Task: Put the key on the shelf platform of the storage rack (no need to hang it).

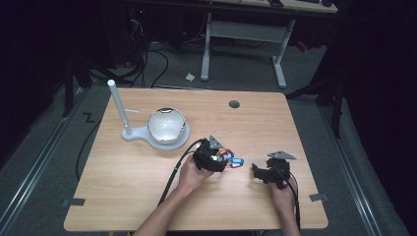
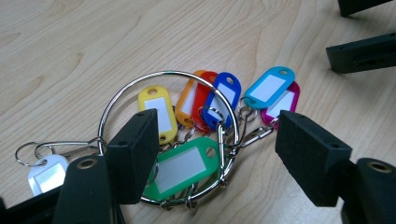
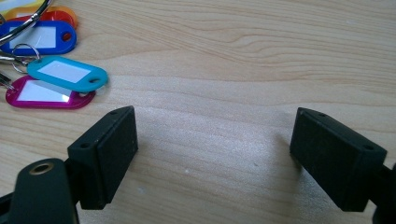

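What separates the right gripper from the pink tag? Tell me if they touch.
Apart. The right gripper view shows bare table between the right gripper and pink tag.

Left tool [image 1: 222,158] jaws spread wide; right tool [image 1: 255,169] likewise, low.

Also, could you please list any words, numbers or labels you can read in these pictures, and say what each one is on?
None can be read.
Key tags on the metal ring: their white label inserts are blank, seen close in both gripper views.
Left gripper and right gripper: black jaws carry no marking.
White lamp and wooden table in the high view: no lettering visible; anything small there would be too blurred to tell.
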Demonstrator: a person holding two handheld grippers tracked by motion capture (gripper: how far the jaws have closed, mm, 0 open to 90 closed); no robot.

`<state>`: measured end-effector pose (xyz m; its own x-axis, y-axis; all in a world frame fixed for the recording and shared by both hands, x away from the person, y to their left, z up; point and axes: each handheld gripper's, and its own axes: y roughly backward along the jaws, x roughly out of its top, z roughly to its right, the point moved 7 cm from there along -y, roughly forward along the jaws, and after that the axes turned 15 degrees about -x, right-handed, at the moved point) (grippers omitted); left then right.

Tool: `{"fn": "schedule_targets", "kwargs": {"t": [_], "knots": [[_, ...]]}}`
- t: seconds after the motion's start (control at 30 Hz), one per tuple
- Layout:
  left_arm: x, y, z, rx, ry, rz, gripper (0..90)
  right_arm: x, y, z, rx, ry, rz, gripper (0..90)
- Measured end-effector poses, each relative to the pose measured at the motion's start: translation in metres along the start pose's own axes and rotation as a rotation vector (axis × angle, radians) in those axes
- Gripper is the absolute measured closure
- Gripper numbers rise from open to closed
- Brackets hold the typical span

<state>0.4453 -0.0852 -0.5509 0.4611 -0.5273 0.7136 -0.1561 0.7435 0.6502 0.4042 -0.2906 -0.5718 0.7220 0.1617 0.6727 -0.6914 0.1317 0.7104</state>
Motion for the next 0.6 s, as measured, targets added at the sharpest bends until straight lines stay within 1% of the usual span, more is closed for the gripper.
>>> {"fn": "schedule_targets", "kwargs": {"t": [0.17, 0.37, 0.47, 0.5, 0.57, 0.6], "knots": [[-0.001, -0.007, 0.0, 0.008, -0.013, -0.01, 30.2, 0.0, 0.0, 0.0, 0.0, 0.0, 0.0, 15.1], [-0.003, -0.013, -0.002, 0.008, -0.011, -0.024, 31.4, 0.0, 0.0, 0.0, 0.0, 0.0, 0.0, 15.2], [-0.005, -0.015, -0.003, 0.013, -0.02, -0.037, 33.1, 0.0, 0.0, 0.0, 0.0, 0.001, 0.001, 15.1], [-0.005, -0.015, -0.003, 0.023, -0.026, -0.039, 34.7, 0.0, 0.0, 0.0, 0.0, 0.001, 0.001, 15.1], [-0.005, -0.016, -0.002, 0.029, -0.034, -0.043, 37.3, 0.0, 0.0, 0.0, 0.0, 0.0, 0.001, 15.1], [-0.005, -0.016, -0.002, 0.032, -0.04, -0.046, 39.9, 0.0, 0.0, 0.0, 0.0, 0.0, 0.0, 15.1]]}}
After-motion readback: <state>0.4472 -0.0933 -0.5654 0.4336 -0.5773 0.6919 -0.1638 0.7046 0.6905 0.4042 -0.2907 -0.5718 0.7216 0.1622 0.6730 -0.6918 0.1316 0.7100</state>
